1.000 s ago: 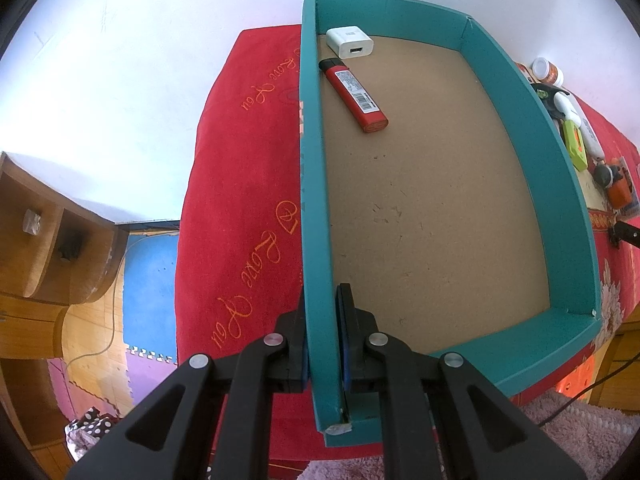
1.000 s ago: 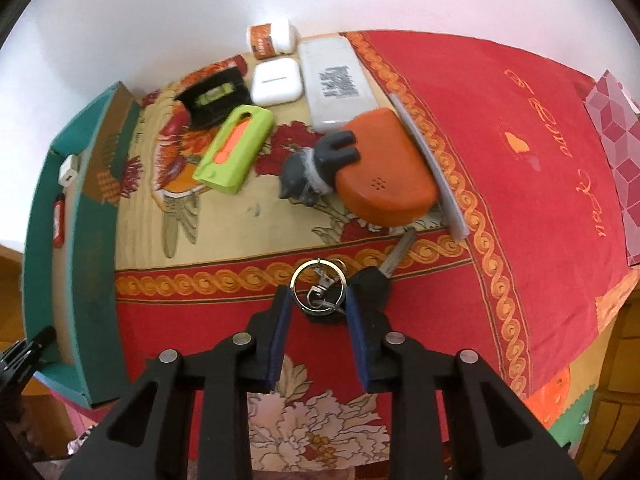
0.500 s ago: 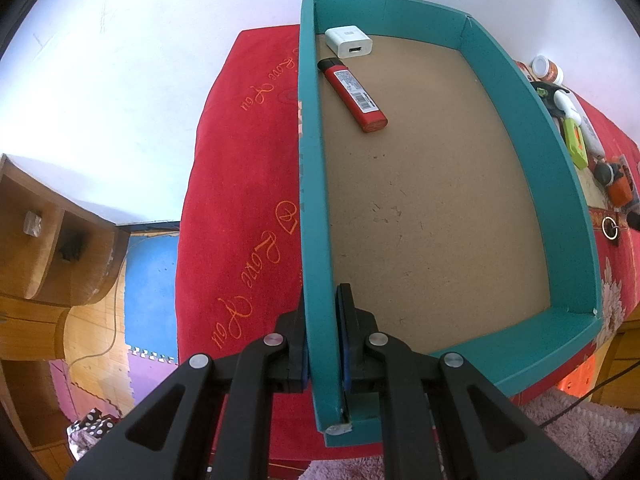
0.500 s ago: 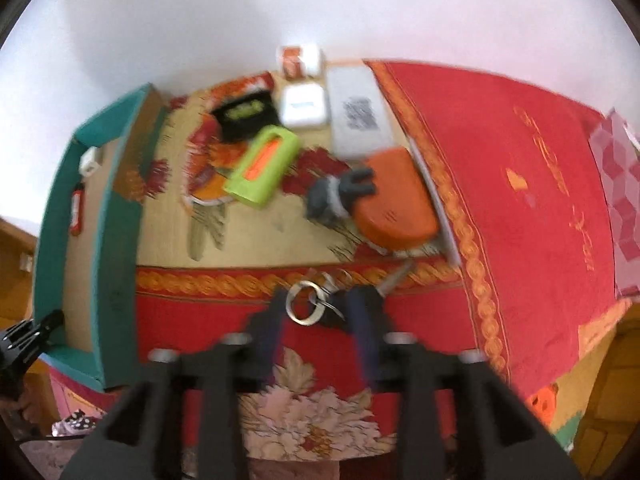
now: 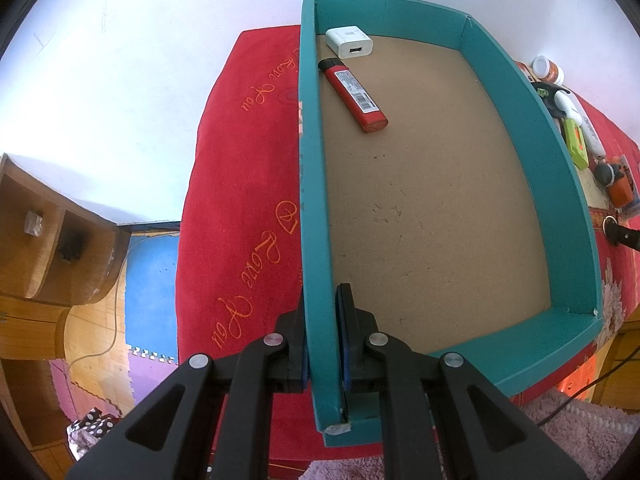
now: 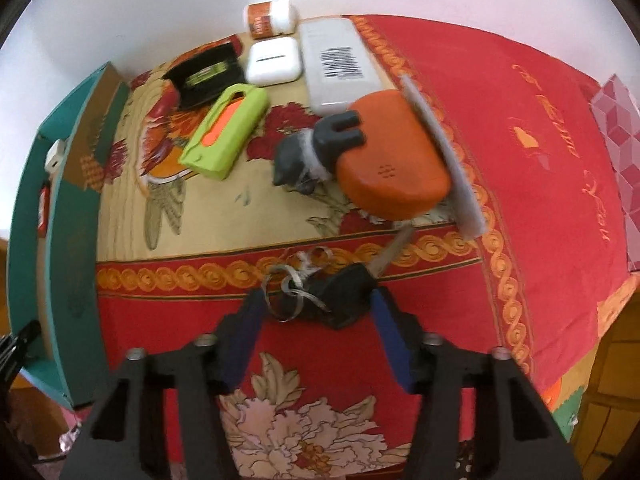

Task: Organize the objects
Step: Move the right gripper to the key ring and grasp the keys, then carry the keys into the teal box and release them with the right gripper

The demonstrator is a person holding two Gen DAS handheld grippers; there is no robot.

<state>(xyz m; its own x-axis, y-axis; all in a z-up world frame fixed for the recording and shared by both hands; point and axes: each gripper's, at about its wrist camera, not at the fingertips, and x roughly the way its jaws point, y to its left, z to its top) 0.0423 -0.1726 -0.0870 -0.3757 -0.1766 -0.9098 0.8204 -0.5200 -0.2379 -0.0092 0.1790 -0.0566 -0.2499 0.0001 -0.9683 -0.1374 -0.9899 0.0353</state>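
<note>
My left gripper (image 5: pixel 322 308) is shut on the near left wall of the teal tray (image 5: pixel 532 140), one pad on each side of it. On the tray's cardboard floor, at the far end, lie a white charger (image 5: pixel 349 42) and a red lighter (image 5: pixel 354 94). In the right wrist view, a black-headed key on metal rings (image 6: pixel 340 300) lies on the red tablecloth. My right gripper (image 6: pixel 318 304) points down over it, with a finger on each side. Its jaws are closing and the pads stand just clear of the key bunch.
Beyond the key lie an orange case (image 6: pixel 392 168) with a grey figure (image 6: pixel 296 156), a green box (image 6: pixel 226 130), a black level (image 6: pixel 208 74), a white earbud case (image 6: pixel 273 60), a white block (image 6: pixel 340 64) and a small jar (image 6: pixel 272 16). A wooden shelf (image 5: pixel 48 240) stands left of the table.
My right gripper has spread its jaws wider and now spans both the rings and the black key head. The left gripper and the tray have not moved.
</note>
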